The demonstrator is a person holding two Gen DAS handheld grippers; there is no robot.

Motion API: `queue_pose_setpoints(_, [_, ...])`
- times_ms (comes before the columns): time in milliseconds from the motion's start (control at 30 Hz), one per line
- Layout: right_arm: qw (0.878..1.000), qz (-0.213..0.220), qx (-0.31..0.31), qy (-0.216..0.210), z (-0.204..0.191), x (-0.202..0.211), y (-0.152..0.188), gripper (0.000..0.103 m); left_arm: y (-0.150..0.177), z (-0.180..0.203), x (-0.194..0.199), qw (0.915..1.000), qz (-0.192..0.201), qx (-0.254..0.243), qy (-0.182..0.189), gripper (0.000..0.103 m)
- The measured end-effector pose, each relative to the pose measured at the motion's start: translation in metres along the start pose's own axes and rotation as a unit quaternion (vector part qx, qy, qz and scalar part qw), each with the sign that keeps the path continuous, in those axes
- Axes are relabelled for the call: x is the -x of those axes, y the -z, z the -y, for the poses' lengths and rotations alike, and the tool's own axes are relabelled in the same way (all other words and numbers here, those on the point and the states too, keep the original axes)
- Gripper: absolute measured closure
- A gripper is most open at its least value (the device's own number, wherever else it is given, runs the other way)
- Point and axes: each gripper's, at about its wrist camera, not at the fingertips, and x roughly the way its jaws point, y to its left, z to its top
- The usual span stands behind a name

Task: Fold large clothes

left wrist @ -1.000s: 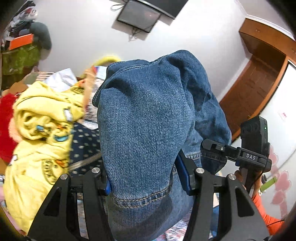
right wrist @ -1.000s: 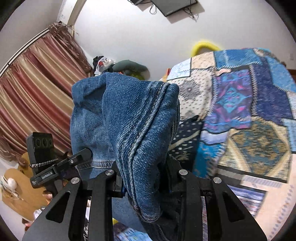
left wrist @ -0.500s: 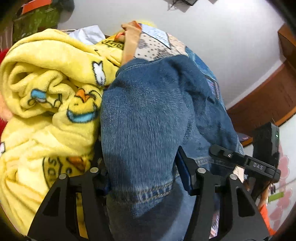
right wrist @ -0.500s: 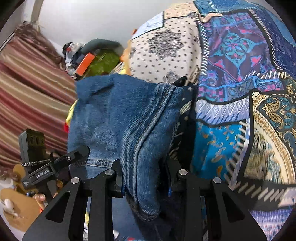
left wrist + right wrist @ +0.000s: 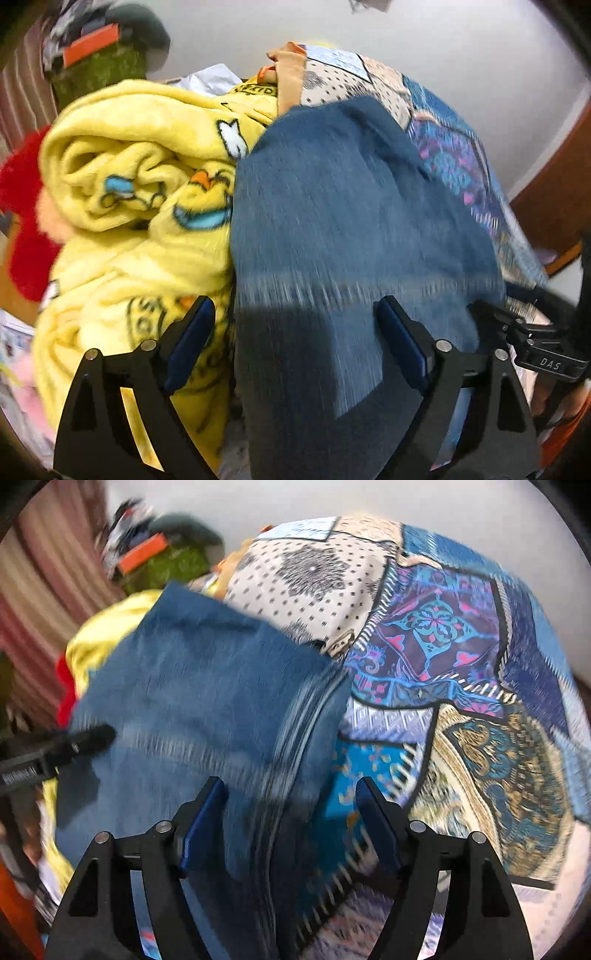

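Having been carried down from mid-air, the jeans are now laid ahead of both sets of fingers on the patchwork bedspread, beside the yellow blanket. The left gripper and right gripper, clamped a second ago, are now spread wide, so the denim is judged released and this fold set down.

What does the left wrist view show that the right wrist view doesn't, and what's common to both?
Left wrist only: the cartoon print on the yellow fleece blanket and the wooden door frame. Right wrist only: the striped curtain and most of the patchwork bedspread. Both: the blue jeans between spread fingers, left gripper and right gripper both open.
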Motion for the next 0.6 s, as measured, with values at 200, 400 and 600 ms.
queue_pose_setpoints(200, [1.0,-0.013,0.024,-0.012,-0.005,0.027,0.043,0.033,0.033,0.011,0.033,0.9996,0.0,-0.017,-0.022,0.011])
queue_pose_setpoints(400, [0.998,0.045,0.003,-0.037,-0.011,0.097,0.054,0.032,0.055,0.037,0.094,0.9957,0.047,-0.059,-0.053,0.011])
queue_pose_setpoints(600, [0.986,0.159,0.015,-0.049,-0.03,0.207,0.058,0.032,0.068,0.065,0.211,0.9828,0.17,-0.063,-0.032,0.011])
